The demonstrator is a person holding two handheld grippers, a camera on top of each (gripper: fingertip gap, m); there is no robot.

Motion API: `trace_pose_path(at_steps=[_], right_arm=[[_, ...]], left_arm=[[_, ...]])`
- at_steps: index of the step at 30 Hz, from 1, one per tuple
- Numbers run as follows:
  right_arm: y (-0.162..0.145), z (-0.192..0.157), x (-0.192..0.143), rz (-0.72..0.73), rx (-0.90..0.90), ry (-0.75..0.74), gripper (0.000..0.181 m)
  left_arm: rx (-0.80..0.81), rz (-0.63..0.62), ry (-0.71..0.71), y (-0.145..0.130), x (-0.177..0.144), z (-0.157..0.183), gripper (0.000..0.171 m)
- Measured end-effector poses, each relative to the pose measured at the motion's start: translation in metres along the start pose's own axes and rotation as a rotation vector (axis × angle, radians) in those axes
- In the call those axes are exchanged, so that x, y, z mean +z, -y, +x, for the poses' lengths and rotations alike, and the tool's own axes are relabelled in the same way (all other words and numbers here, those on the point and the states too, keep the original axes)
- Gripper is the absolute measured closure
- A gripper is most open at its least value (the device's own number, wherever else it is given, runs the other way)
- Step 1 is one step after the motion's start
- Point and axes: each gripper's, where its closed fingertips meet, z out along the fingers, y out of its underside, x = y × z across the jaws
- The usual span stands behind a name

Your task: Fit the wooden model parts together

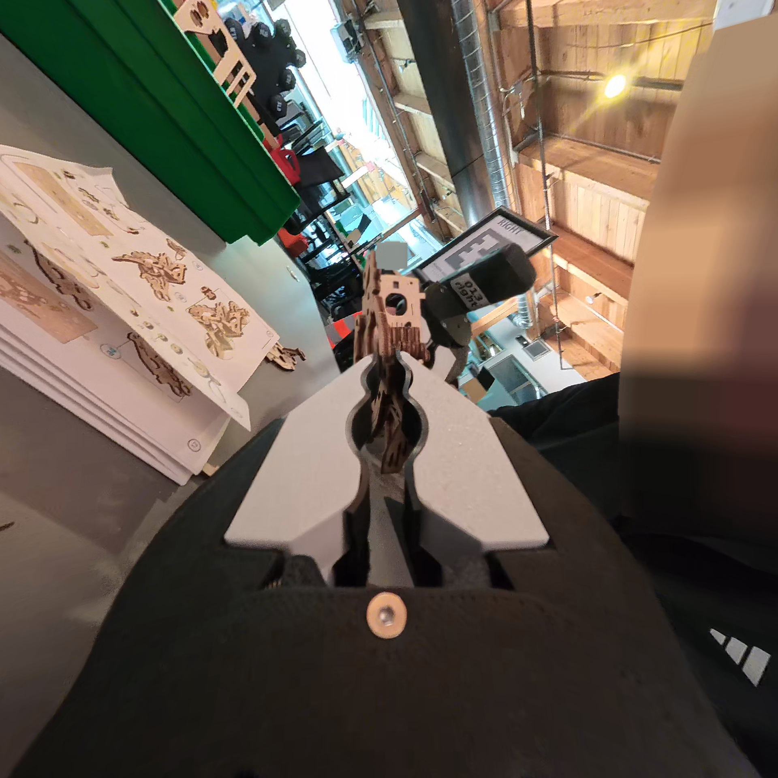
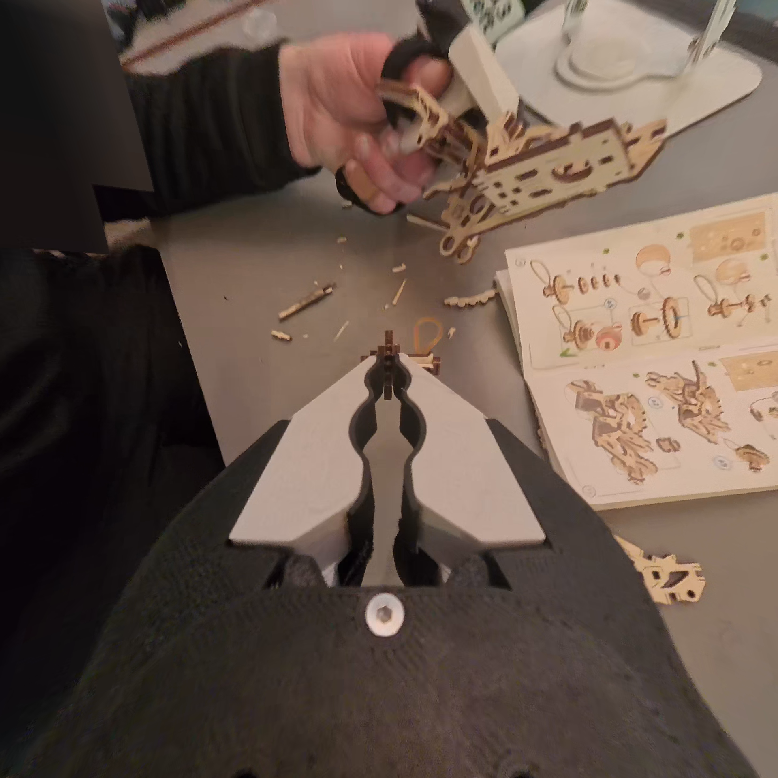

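Observation:
My left gripper (image 1: 385, 362) is shut on a wooden model assembly (image 1: 389, 311) and holds it up in the air. In the right wrist view the same assembly (image 2: 547, 168) hangs tilted above the grey table (image 2: 252, 261), clamped by the left gripper's white fingers (image 2: 480, 80), with a hand (image 2: 337, 109) on the handle. My right gripper (image 2: 386, 363) is shut on a small dark wooden part (image 2: 388, 343) that sticks out past the tips. It is low over the table, apart from the assembly. The right gripper's black body (image 1: 471, 294) shows just behind the assembly.
An open instruction booklet (image 2: 652, 358) lies on the right, and shows in the left wrist view (image 1: 126, 294). Wood scraps and a stick (image 2: 305, 301), a rubber band (image 2: 427, 337) and a loose wooden piece (image 2: 665, 576) lie about. There is a white base (image 2: 631, 71) and a green bin (image 1: 168, 126). The grippers' ends are close to 11 cm from one another.

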Motion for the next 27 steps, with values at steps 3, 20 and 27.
trace_pose_path(at_steps=[3,20,27], right_arm=[[-0.023,-0.003,0.014,-0.084,-0.020,0.013,0.181],[-0.024,-0.009,0.022,0.012,-0.023,0.027,0.156],[0.002,0.018,-0.001,0.174,0.217,-0.036,0.154]], left_arm=[[0.009,-0.018,0.020,-0.002,0.000,-0.003,0.168],[0.083,-0.150,0.169,-0.022,0.007,-0.019,0.168],[0.237,-0.225,0.229,-0.029,0.017,-0.012,0.168]])
